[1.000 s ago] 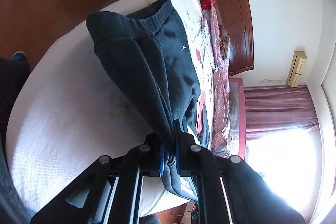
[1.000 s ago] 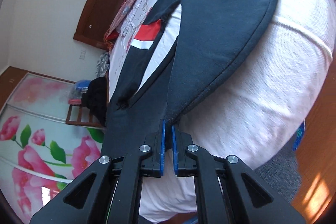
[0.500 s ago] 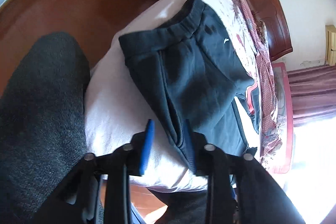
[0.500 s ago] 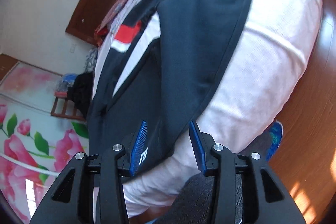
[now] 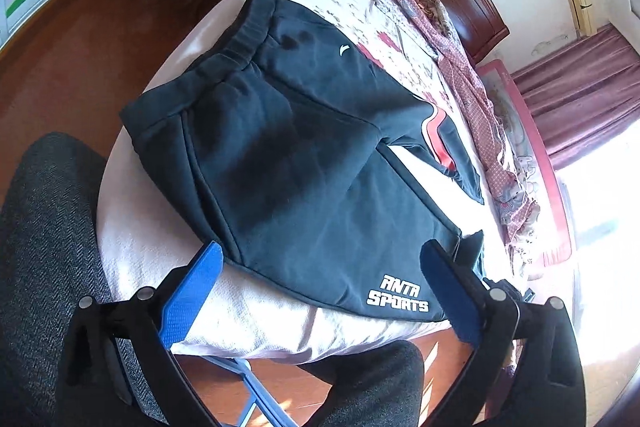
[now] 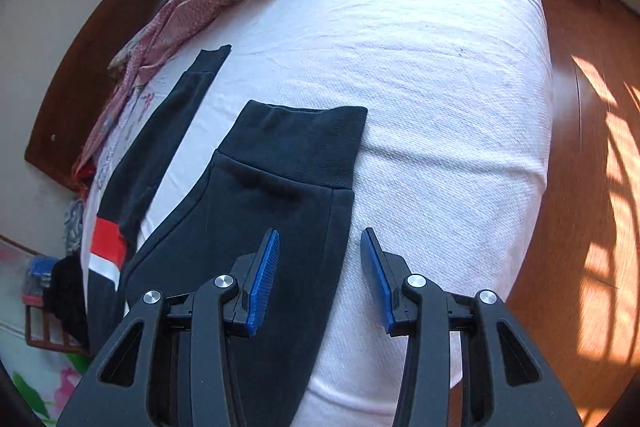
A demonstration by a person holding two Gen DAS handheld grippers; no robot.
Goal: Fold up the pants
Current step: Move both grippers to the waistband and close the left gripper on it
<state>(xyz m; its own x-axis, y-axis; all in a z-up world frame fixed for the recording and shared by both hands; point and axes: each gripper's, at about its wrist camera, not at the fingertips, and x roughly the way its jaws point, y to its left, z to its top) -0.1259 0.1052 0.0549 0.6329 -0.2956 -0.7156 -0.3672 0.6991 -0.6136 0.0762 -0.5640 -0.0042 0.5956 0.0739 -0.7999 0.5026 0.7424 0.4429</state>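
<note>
Both jaws released; pants (image 5: 304,155) flat on bed (image 6: 420,75)

Pants (image 6: 240,267) run off the bottom edge

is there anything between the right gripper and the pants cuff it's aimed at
Nothing visible. The right gripper is open right over the leg of the dark pants, with the ribbed cuff just ahead on the white bed sheet. A second dark garment with a red stripe lies off to the side, apart from that path.

left tool (image 5: 320,267): black frame, blue ribbed pads, silver screws | right tool (image 6: 320,247): same
</note>
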